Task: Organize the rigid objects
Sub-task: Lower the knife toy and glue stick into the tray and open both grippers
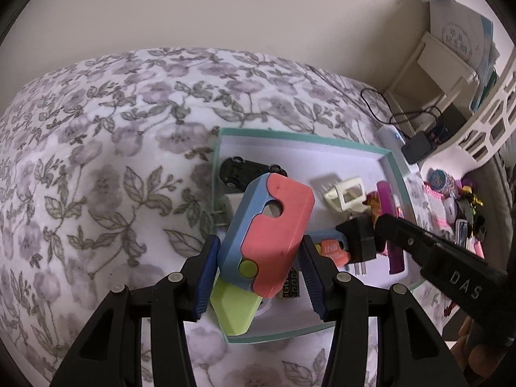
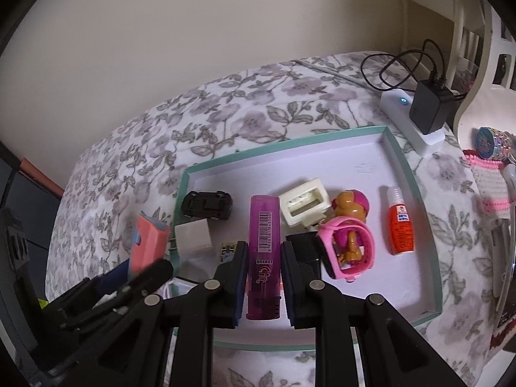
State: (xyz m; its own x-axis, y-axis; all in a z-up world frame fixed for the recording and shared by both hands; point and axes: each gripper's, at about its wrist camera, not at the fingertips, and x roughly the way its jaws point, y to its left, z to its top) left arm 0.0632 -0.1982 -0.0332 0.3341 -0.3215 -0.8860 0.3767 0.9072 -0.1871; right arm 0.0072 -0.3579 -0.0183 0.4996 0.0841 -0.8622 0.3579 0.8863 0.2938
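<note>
left gripper (image 1: 258, 271) clamps blocky plastic toy knife (image 1: 267, 238).
</note>
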